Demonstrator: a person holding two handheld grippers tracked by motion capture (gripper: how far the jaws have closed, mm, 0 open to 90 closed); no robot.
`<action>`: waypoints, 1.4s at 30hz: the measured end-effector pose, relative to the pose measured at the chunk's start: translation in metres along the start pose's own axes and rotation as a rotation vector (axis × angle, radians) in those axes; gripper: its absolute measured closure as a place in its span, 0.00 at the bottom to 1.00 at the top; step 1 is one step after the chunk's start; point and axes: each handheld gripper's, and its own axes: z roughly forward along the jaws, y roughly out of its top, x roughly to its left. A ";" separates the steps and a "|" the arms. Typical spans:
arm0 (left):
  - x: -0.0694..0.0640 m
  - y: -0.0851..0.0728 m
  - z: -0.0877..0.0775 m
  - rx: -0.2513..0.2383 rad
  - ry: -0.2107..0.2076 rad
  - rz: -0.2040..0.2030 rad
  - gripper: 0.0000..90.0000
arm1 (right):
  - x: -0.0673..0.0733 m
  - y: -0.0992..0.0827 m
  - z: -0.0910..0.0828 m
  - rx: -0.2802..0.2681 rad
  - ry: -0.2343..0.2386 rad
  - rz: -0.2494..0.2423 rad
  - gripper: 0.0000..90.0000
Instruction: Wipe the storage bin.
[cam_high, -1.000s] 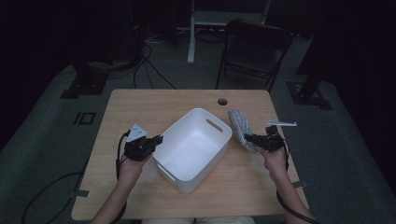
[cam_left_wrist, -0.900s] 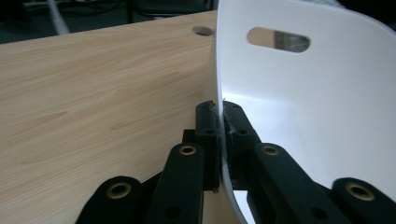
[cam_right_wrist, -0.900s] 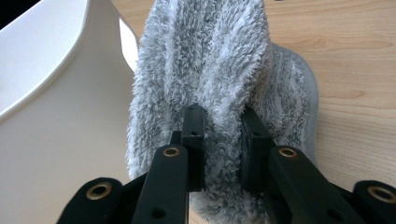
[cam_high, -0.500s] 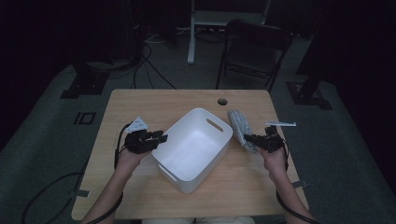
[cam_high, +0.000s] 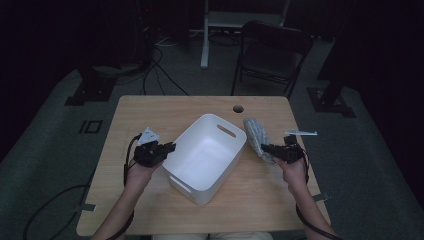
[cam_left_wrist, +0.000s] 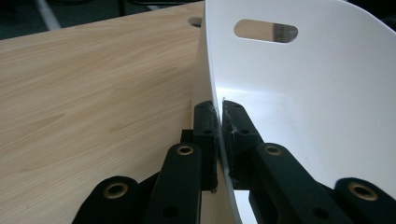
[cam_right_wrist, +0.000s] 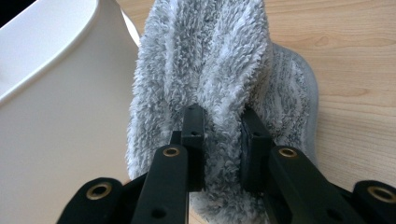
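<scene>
A white plastic basket (cam_high: 210, 150) with handle slots stands skewed in the middle of the wooden table (cam_high: 165, 112). My left gripper (cam_high: 170, 147) is at its left rim. In the left gripper view the jaws have just closed again, and my left gripper (cam_left_wrist: 219, 109) now pinches the thin basket wall (cam_left_wrist: 303, 84) between its pads. A grey fluffy cloth (cam_high: 255, 132) lies just right of the basket. My right gripper (cam_high: 265, 148) is shut on the cloth's near end. In the right gripper view, my right gripper (cam_right_wrist: 222, 116) squeezes a fold of the cloth (cam_right_wrist: 210, 56), with the basket's outer wall (cam_right_wrist: 46, 70) at the left.
A round hole (cam_high: 238, 108) sits near the table's far edge. A dark folding chair (cam_high: 272, 55) stands beyond the table, and cables run over the floor at the back left. Bare wood lies in front of the basket and at the far left.
My left gripper has shifted slightly forward along the basket's left rim. The basket, the cloth and my right gripper have kept still.
</scene>
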 end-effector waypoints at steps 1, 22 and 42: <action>0.000 -0.001 -0.002 0.000 0.011 -0.004 0.94 | 0.000 0.000 0.000 0.001 0.000 0.000 0.84; 0.004 -0.014 -0.016 -0.062 0.094 -0.041 0.94 | 0.023 0.005 -0.010 -0.045 0.056 -0.029 0.84; 0.005 -0.014 -0.015 -0.054 0.084 -0.013 0.94 | 0.073 0.021 0.024 -0.037 0.104 -0.126 0.84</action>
